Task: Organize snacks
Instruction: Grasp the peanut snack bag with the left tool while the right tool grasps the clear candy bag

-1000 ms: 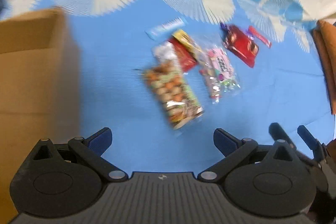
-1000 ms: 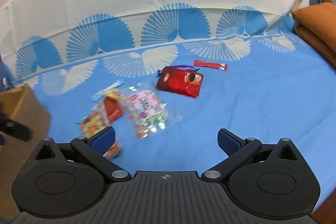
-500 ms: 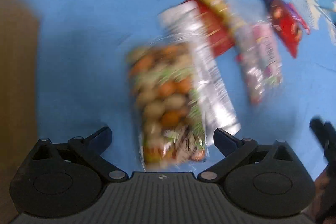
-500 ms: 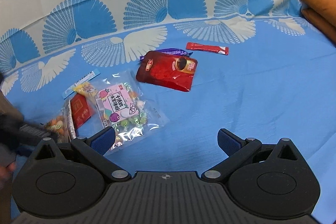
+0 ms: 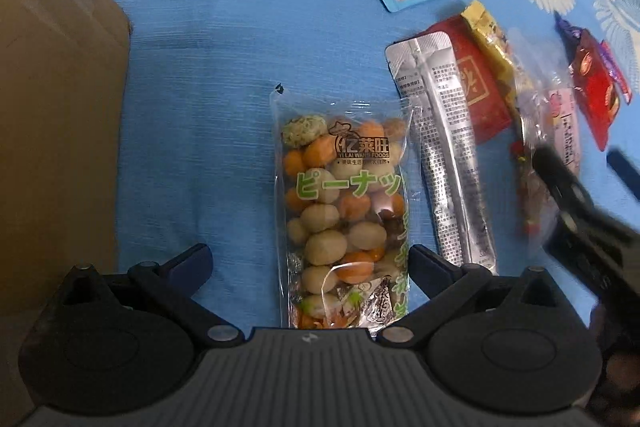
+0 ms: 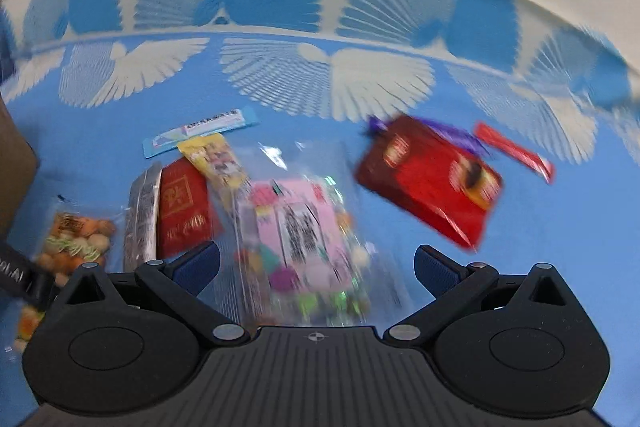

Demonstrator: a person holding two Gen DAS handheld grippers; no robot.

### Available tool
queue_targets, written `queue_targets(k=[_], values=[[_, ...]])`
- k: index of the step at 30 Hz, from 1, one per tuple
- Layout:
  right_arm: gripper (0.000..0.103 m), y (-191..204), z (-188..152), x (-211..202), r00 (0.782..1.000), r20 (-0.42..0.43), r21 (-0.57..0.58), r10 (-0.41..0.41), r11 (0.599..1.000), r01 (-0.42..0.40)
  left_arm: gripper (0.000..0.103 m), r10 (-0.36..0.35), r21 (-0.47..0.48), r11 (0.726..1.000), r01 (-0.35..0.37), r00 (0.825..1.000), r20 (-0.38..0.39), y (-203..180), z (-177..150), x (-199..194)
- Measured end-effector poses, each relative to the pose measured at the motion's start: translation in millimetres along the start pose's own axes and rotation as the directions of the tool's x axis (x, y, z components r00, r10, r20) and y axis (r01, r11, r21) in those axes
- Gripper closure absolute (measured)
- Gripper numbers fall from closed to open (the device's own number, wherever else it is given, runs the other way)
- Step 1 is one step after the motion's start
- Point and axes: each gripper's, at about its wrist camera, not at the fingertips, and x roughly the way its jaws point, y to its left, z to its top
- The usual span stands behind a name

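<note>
With jaws spread, the left gripper (image 5: pixel 308 261) straddles the coated-peanut bag (image 5: pixel 343 211) on the blue cloth (image 5: pixel 224 27), cardboard box (image 5: pixel 52 115) at nine o'clock, while the right gripper (image 6: pixel 316 263), also spread, hangs over the candy bag (image 6: pixel 304 231).

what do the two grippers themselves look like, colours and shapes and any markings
Both look alike. The left gripper and the right gripper each have a ribbed dark grey body with a small round mark at its middle, two black housings with round caps, angled black linkage arms with silver pivot pins, and blue textured pads. No cables or sleeves show.
</note>
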Motion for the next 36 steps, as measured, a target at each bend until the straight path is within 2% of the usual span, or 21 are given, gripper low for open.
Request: queue_targets(k=[2, 4, 7, 9, 11, 13, 14, 15, 16, 19, 21, 25, 26, 28, 30, 31, 32, 35, 36], values=[[0.000, 1.9, 3.9, 16.5, 0.999, -0.035, -0.038, -0.011, 0.999, 0.010, 0.000, 0.010, 0.006, 1.000, -0.010, 1.000, -0.002, -6.6, 7.5, 5.3], [0.000, -3.0, 2.6, 30.9, 0.995, -0.097, -0.028, 0.014, 0.999, -0.017, 0.000, 0.008, 0.007, 1.000, -0.008, 1.000, -0.002, -7.4, 9.2, 4.8], [0.000, -33.9, -4.3, 29.9, 0.992, -0.107, 0.146, 0.061, 0.988, -0.045, 0.000, 0.000, 0.008, 1.000, 0.000, 1.000, -0.001, -9.7, 11.5, 5.8], [0.000, -63.4, -17.4, 16.5, 0.996, -0.047, 0.303, 0.078, 0.951, -0.060, 0.000, -0.001, 0.009, 1.000, 0.001, 1.000, -0.001, -5.5, 15.7, 4.0], [0.000, -97.4, -34.0, 2.5, 0.996, -0.004, 0.467, 0.087, 0.881, -0.075, 0.000, 0.001, 0.009, 1.000, -0.001, 1.000, 0.003, -3.1, 14.1, 1.2], [0.000, -122.8, -49.2, -10.2, 0.993, 0.040, 0.569, 0.115, 0.814, -0.118, 0.000, 0.007, 0.009, 1.000, -0.007, 1.000, 0.009, -4.3, 11.5, 1.9], [0.000, -131.0, -54.7, -15.7, 0.993, 0.046, 0.589, 0.111, 0.800, -0.116, 0.000, 0.011, 0.010, 1.000, -0.012, 1.000, 0.012, -4.2, 11.1, 1.8], [0.000, -134.9, -57.3, -19.9, 0.994, 0.039, 0.590, 0.098, 0.801, -0.102, 0.000, 0.016, 0.010, 1.000, -0.016, 1.000, 0.013, -5.1, 11.4, 2.2], [0.000, -136.7, -58.8, -24.5, 0.997, 0.026, 0.570, 0.076, 0.818, -0.077, 0.000, 0.019, 0.010, 1.000, -0.019, 1.000, 0.013, -6.8, 10.6, 6.2], [0.000, -127.4, -57.0, -32.1, 1.000, 0.001, 0.436, -0.006, 0.900, 0.005, 0.000, 0.030, 0.009, 1.000, -0.030, 1.000, 0.009, -8.6, 8.9, 5.8], [0.000, -122.1, -50.7, -27.3, 0.998, -0.035, 0.343, -0.058, 0.937, 0.066, 0.000, 0.040, 0.008, 0.999, -0.040, 0.999, 0.003, -11.0, 9.4, 6.6], [0.000, -105.4, -39.3, 1.5, 0.973, -0.135, 0.168, -0.189, 0.963, 0.210, 0.000, 0.063, 0.006, 0.998, -0.063, 0.998, -0.026, -12.4, 13.8, 7.8], [0.001, -103.7, -40.0, 1.5, 0.975, -0.103, 0.171, -0.195, 0.963, 0.211, 0.000, 0.062, 0.007, 0.998, -0.062, 0.998, -0.033, -12.3, 14.9, 8.7], [0.009, -102.9, -39.9, -0.3, 0.981, -0.083, 0.187, -0.174, 0.964, 0.187, 0.002, 0.050, -0.004, 0.999, -0.050, 0.998, -0.027, -10.0, 16.9, 7.4], [0.049, -97.0, -39.7, -8.5, 0.979, -0.061, 0.169, -0.192, 0.965, 0.200, 0.019, 0.046, -0.007, 0.999, -0.046, 0.998, 0.033, -6.1, 14.1, 0.4], [0.062, -92.2, -40.8, -12.4, 0.972, -0.062, 0.139, -0.225, 0.963, 0.232, 0.041, 0.033, 0.003, 0.999, -0.034, 0.997, 0.066, -5.5, 11.2, -7.2], [0.073, -92.3, -43.4, -17.4, 0.972, -0.064, 0.137, -0.227, 0.963, 0.234, 0.044, 0.015, 0.009, 1.000, -0.015, 0.996, 0.083, -3.7, 9.4, -12.4], [0.089, -98.0, -51.7, -36.2, 0.979, -0.057, 0.226, -0.194, 0.953, 0.202, 0.049, -0.059, -0.033, 0.998, 0.061, 0.995, 0.078, 8.6, 3.1, -21.2], [0.090, -99.1, -55.0, -47.9, 0.982, -0.043, 0.263, -0.186, 0.946, 0.191, 0.049, -0.070, -0.031, 0.997, 0.073, 0.994, 0.084, 10.8, -0.7, -24.7]])
